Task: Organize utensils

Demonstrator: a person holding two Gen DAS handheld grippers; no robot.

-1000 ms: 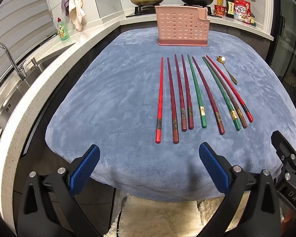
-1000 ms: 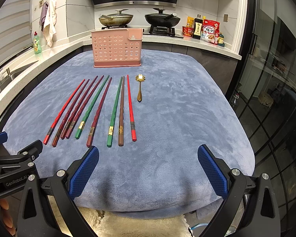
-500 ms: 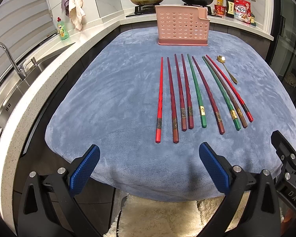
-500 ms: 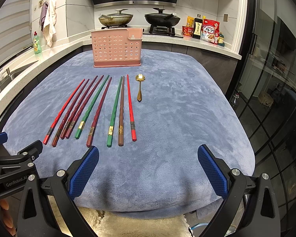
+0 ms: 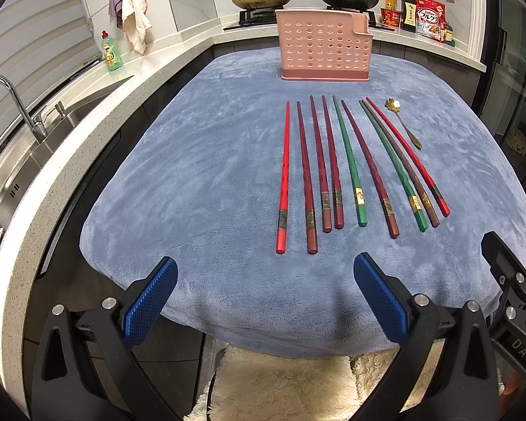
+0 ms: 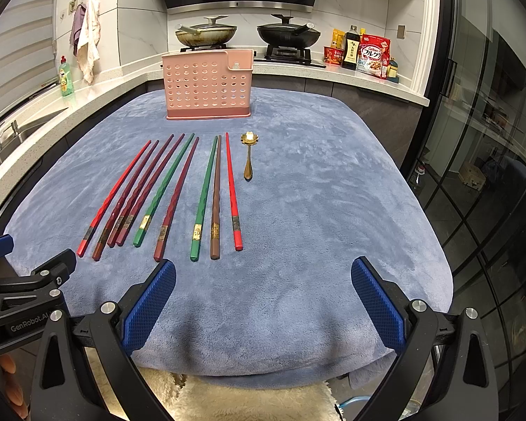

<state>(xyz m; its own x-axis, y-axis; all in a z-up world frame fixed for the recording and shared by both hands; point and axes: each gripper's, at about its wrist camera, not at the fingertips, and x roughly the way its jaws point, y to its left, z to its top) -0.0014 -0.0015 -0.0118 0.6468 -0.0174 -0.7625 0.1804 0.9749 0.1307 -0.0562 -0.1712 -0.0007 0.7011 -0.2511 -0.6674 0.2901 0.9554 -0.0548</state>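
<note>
Pink holder (image 6: 207,84) interior hidden; contents unknowable

- I see plush, matt blue cloth (image 5: 193,175) across the frame's middle.
- Pink holder (image 5: 325,45), upper centre: smooth perforated plastic.
- Chopsticks (image 5: 336,165) look lacquered, faintly glossy.
- Spoon (image 6: 248,154): shiny gold metal.
- My gripper pads (image 6: 150,308), bottom: textured blue rubber.

Two wrist views, side by side at the near table edge.
We look forward from low down, left camera leftward, right camera rightward; both share the blue cloth (image 5: 200,161), chopsticks (image 6: 164,193) and far pink rack (image 5: 324,47).
</note>
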